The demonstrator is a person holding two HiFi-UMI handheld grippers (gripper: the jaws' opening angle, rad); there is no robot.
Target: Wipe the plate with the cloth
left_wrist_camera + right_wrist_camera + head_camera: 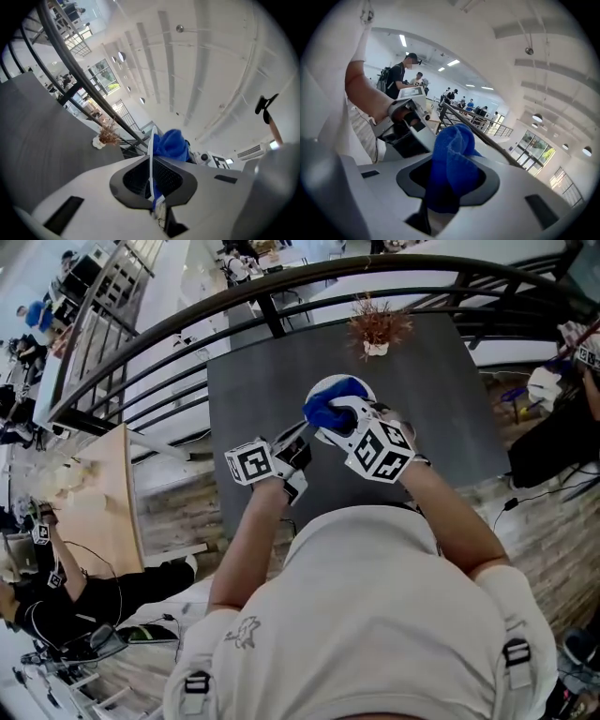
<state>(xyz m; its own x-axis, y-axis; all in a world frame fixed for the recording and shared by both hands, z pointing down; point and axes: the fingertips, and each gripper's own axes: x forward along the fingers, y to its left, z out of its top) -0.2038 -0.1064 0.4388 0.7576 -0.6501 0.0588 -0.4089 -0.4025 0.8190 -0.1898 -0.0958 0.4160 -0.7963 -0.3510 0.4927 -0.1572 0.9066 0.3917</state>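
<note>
In the head view, most of the round white plate (pixel 320 386) is covered by the bunched blue cloth (pixel 330 407) and the right claw (pixel 339 420); only an arc of rim is left showing. In the left gripper view the plate (pixel 151 154) is presented edge-on, so its faces cannot be judged. In the right gripper view the right claw's pads are buried under the cloth (pixel 452 173). The near edge of the dark grey counter (pixel 262 390) is hidden by the person's arms (pixel 246 549).

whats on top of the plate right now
The blue cloth, pinched in the right gripper, lies against the face of the plate, which the left gripper grips by its rim. The plate surface beneath the cloth is hidden.
</note>
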